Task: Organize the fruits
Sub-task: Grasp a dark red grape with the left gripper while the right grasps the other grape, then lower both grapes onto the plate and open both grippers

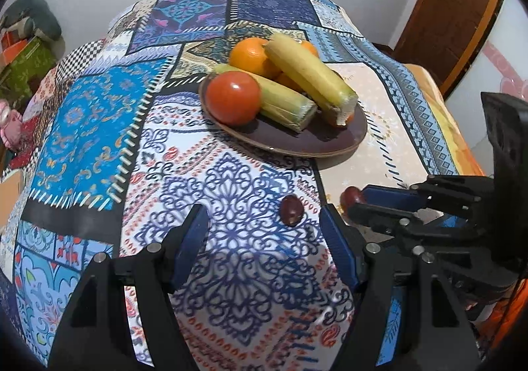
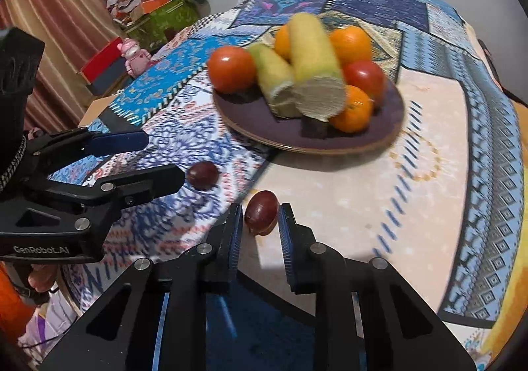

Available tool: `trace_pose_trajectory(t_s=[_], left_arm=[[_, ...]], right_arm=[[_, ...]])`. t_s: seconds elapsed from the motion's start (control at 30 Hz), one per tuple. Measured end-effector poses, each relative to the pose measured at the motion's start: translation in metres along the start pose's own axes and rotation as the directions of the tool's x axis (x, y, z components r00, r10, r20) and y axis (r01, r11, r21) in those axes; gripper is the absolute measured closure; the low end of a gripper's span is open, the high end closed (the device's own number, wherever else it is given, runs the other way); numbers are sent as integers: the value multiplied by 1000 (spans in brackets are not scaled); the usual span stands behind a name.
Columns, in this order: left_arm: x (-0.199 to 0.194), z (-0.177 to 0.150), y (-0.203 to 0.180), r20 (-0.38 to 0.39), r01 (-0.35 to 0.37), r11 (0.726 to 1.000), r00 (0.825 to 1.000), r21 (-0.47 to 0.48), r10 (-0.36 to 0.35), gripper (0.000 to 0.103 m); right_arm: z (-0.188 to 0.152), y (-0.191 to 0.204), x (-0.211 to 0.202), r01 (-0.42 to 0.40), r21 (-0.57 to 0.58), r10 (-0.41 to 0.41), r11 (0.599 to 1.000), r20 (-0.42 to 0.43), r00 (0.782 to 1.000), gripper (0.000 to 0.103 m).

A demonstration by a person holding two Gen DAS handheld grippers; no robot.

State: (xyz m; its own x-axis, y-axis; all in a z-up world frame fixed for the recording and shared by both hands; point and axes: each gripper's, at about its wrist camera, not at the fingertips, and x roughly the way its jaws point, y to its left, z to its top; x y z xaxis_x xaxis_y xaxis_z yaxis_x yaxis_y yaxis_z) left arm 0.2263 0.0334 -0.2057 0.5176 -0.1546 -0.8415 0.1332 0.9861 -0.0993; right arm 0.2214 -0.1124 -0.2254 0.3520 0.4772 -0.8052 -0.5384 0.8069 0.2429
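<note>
Here, from the left wrist, the left gripper point(image 1: 264, 239) hangs with fingers wide apart near a grape point(image 1: 291, 209) on the table point(image 1: 379, 146), short of the plate point(image 1: 297, 140). From the right wrist, the right gripper point(image 2: 260, 222) brackets a second grape point(image 2: 261, 212), fingers apart, not yet clamped. Next, seemingly: close, lift, carry it to the plate.

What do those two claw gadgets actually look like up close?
Both are matte black plastic frames with silver screw heads. The left gripper and right gripper each have two flat fingers lined with ribbed blue pads. White "GenRobot.AI" lettering marks the left one's body, with a braided cord beside it.
</note>
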Motion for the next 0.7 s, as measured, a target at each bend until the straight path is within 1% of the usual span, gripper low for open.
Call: trace_pose_trajectory(t_s=[0.03, 0.07, 0.1, 0.13, 0.17, 0.33, 0.47, 0.53, 0.7], left_arm=[[3, 1, -3, -1, -4, 1000, 1000, 8, 4, 36], [5, 1, -5, -4, -6, 1000, 1000, 12, 6, 41], [9, 2, -7, -13, -6, 1000, 1000, 17, 6, 45], [12, 2, -9, -24, -2, 1000, 1000, 20, 3, 52], [16, 3, -10, -34, 1, 1000, 999, 23, 0, 56], [25, 4, -18, -38, -7, 999, 999, 51, 9, 65], [28, 5, -20, -40, -2, 999, 999, 55, 4, 80], [27, 4, -19, -38, 13, 999, 999, 52, -11, 86], [23, 2, -20, -27, 18, 998, 999, 57, -17, 87]], right_arm=[[-1, -4, -1, -6, 9, 6, 1000, -4, 1000, 82], [-1, -6, -1, -14, 15, 14, 1000, -6, 1000, 82], [-2, -7, -2, -20, 20, 20, 1000, -5, 1000, 82], [-2, -7, -2, -22, 22, 22, 1000, -1, 1000, 82], [-2, -7, -2, -23, 23, 23, 999, 0, 1000, 82], [0, -6, 5, -27, 23, 27, 999, -4, 1000, 82], [2, -4, 6, -32, 15, 32, 999, 7, 999, 82], [1, -1, 7, -24, 1, 24, 1000, 7, 1000, 82], [0, -3, 5, -28, 9, 28, 1000, 21, 999, 85]])
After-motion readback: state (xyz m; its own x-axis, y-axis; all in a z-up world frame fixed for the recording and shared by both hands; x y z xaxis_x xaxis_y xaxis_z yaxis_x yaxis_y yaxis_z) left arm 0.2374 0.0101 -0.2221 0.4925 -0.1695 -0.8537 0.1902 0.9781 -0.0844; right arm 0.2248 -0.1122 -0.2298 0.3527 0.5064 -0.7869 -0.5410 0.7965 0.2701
